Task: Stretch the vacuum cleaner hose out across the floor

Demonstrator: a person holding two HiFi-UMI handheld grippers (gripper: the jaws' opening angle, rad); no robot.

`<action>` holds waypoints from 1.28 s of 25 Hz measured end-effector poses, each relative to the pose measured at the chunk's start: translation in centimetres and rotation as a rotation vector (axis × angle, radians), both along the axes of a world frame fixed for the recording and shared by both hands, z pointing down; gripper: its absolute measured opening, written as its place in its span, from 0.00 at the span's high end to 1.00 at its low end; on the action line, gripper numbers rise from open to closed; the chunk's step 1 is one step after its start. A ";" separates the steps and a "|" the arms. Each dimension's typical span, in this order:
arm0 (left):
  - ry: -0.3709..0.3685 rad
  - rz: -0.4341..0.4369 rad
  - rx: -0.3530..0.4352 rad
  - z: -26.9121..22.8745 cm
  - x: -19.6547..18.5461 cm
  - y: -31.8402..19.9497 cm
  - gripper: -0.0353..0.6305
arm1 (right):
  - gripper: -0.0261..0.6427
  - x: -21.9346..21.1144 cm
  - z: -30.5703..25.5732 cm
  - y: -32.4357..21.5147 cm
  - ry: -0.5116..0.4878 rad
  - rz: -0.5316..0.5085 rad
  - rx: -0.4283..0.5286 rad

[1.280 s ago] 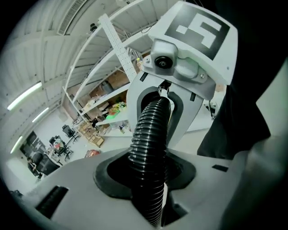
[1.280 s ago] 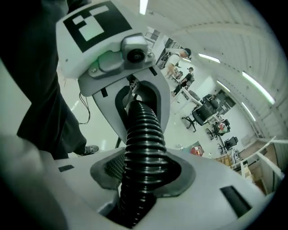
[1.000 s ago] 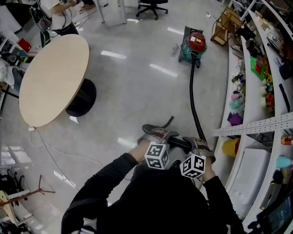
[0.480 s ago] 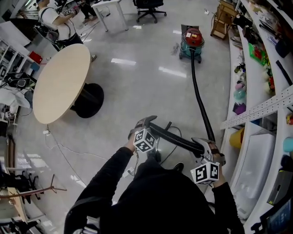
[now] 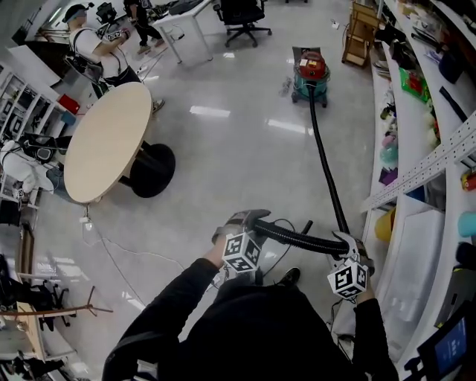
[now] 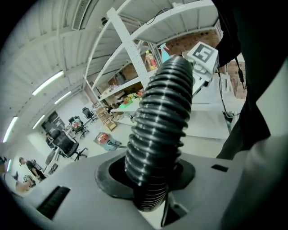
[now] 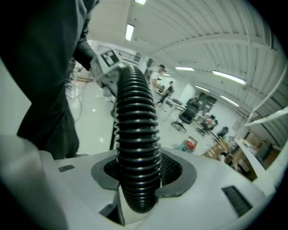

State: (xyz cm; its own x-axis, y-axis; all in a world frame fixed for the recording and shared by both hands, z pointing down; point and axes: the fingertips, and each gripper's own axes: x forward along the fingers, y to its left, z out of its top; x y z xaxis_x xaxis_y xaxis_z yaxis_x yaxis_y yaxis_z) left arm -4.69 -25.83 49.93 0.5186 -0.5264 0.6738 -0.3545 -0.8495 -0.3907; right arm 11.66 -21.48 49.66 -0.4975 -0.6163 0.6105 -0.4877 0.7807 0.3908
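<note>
Round table [image 5: 104,141], office chair [image 5: 242,15], shelves [image 5: 410,149]

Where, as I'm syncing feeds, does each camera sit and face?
Head view: head-mounted, steeply down at hose, vacuum cleaner; clothing, left claw, right claw show.
Left gripper view: on left claw, whose jaws just closed on the hose, facing shelves; clothing shows.
Right gripper view: on right claw, gripping hose, facing chairs; clothing shows.
Shared: hose, vacuum cleaner.

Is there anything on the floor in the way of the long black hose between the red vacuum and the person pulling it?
No, nothing visible blocks it. The hose runs over bare floor all the way from the vacuum cleaner. The round table stands well off to one side, and the shelves run alongside.
</note>
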 end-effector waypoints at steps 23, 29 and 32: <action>0.151 0.055 0.061 -3.8 -13.9 9.0 0.38 | 0.84 -25.0 -5.4 7.0 0.316 0.036 0.097; 0.124 -0.234 -0.020 1.1 -23.5 9.3 0.34 | 0.84 -23.1 -9.5 9.9 0.137 0.033 0.197; 0.071 -0.249 0.064 2.5 -22.2 8.9 0.35 | 0.84 -20.7 -11.1 12.7 0.069 0.002 0.257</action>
State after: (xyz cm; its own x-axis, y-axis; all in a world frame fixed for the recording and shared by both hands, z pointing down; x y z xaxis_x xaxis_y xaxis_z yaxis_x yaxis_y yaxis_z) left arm -26.88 -16.90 52.44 0.4123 -0.6839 0.6018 -0.5782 -0.7070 -0.4073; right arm -9.02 -8.76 38.60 -0.4588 -0.7565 0.4660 -0.4545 0.6505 0.6085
